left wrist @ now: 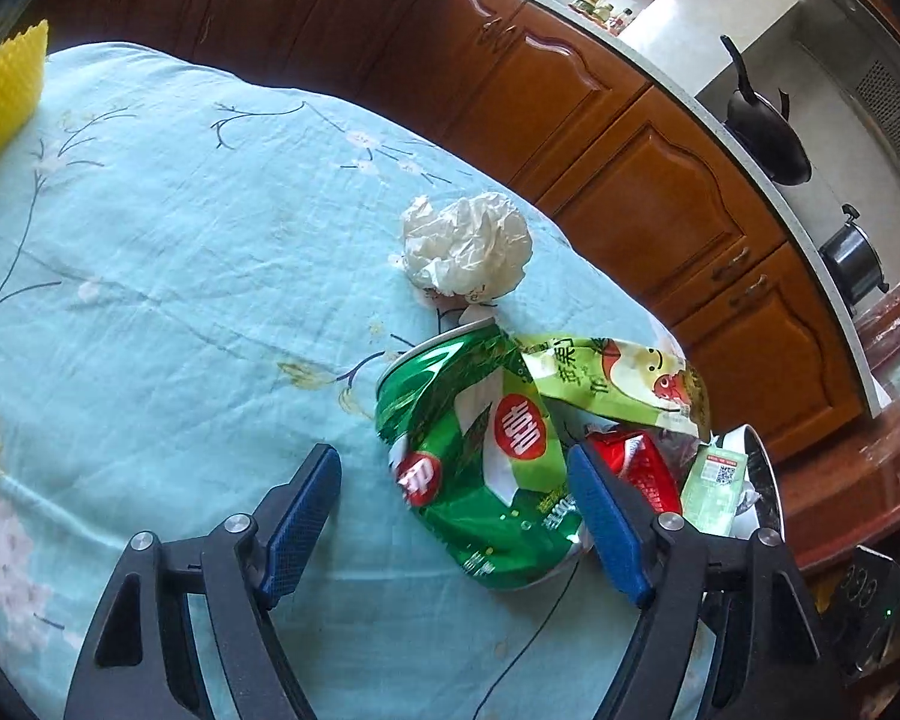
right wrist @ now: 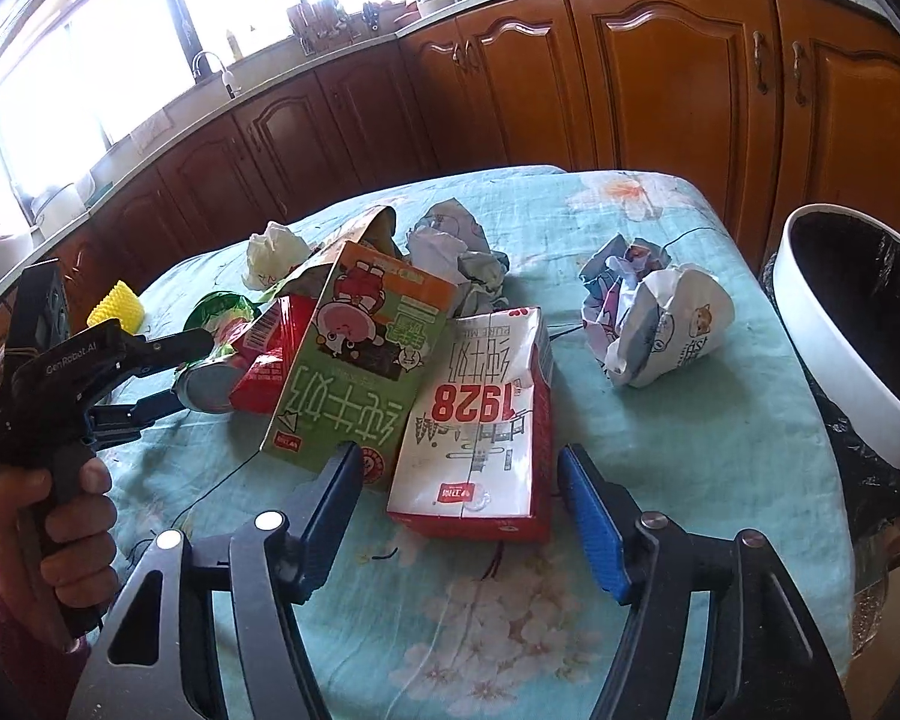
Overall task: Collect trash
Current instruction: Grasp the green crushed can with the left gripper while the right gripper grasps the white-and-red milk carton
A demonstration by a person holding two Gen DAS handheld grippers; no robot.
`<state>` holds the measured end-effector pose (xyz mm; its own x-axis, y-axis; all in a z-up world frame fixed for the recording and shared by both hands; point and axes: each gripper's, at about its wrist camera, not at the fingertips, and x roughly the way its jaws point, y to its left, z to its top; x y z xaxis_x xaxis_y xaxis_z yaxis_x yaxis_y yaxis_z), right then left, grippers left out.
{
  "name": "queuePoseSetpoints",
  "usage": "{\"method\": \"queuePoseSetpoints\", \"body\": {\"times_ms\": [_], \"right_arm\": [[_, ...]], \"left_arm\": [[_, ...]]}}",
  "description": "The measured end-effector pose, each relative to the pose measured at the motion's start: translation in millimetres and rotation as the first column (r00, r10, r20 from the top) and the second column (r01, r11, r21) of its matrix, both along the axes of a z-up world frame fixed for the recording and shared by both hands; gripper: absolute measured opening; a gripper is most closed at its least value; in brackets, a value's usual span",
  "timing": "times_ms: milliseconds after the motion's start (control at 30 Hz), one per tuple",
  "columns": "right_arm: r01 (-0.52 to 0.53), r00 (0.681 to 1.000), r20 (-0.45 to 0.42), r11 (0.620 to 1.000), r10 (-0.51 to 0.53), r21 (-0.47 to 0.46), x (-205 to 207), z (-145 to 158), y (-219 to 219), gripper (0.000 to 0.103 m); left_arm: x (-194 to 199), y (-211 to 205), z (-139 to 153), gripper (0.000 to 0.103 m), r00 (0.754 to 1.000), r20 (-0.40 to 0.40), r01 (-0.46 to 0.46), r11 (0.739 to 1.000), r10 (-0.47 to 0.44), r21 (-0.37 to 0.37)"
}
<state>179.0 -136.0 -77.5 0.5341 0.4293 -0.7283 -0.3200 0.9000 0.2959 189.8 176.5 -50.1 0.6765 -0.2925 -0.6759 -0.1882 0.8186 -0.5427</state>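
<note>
Left gripper (left wrist: 453, 516) parted around the crushed green can (left wrist: 480, 450), pads not seen pressing it. Right gripper (right wrist: 456, 510) likewise open astride the white carton (right wrist: 480, 420), clear of both sides. Step in hand: approach for pickup; next, each must close, then lift toward the bin (right wrist: 840, 336). The bin's dark liner shows no contents; the trash lies on the tablecloth (right wrist: 690, 450).

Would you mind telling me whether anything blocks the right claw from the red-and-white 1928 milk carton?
Nothing visible does. The right claw is open, and the red-and-white 1928 carton lies straight ahead, its near end between the fingertips. The green carton leans alongside on the left.
</note>
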Motion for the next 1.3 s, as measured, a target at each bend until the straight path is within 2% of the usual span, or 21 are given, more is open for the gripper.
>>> {"method": "queuePoseSetpoints", "body": {"times_ms": [67, 100, 133, 167, 433, 633, 733, 967, 1100, 1300], "right_arm": [[0.006, 1.0, -0.004, 1.0, -0.006, 0.005, 2, -1, -1, 0.067], [0.008, 1.0, -0.005, 1.0, -0.008, 0.009, 3, -1, -2, 0.063], [0.009, 1.0, -0.008, 1.0, -0.009, 0.011, 4, -1, -3, 0.057], [0.011, 1.0, -0.012, 1.0, -0.011, 0.013, 4, -1, -4, 0.056], [0.005, 1.0, 0.001, 1.0, -0.005, 0.026, -4, 3, -8, 0.05], [0.019, 1.0, 0.006, 0.998, -0.02, 0.059, -15, 8, -20, 0.049], [0.035, 0.999, 0.012, 0.997, -0.036, 0.074, -23, 11, -27, 0.049], [0.068, 0.996, 0.042, 0.993, -0.072, 0.099, -40, 23, -46, 0.049], [0.092, 0.993, 0.059, 0.99, -0.099, 0.11, -49, 30, -61, 0.049], [0.146, 0.986, 0.065, 0.981, -0.155, 0.125, -55, 34, -89, 0.049]], "left_arm": [[7, -4, -1, 0.056, 1.0, -0.001, 0.017, 1.0, -0.017, -0.005], [9, -6, -3, 0.052, 1.0, 0.001, 0.029, 1.0, -0.029, -0.007], [12, -8, -4, 0.044, 0.999, 0.004, 0.043, 0.999, -0.043, -0.014], [12, -10, -4, 0.037, 0.998, 0.012, 0.055, 0.998, -0.055, -0.016], [-12, -24, 13, 0.011, 0.993, 0.088, 0.076, 0.994, -0.082, 0.073], [-47, -33, 37, 0.009, 0.983, 0.155, 0.073, 0.983, -0.1, 0.171], [-64, -41, 49, 0.009, 0.974, 0.192, 0.083, 0.978, -0.121, 0.192], [-90, -76, 71, 0.009, 0.939, 0.242, 0.197, 0.958, -0.246, 0.211], [-92, -99, 72, 0.009, 0.916, 0.245, 0.266, 0.938, -0.317, 0.221], [-79, -134, 63, 0.009, 0.894, 0.204, 0.357, 0.909, -0.399, 0.214]]}}
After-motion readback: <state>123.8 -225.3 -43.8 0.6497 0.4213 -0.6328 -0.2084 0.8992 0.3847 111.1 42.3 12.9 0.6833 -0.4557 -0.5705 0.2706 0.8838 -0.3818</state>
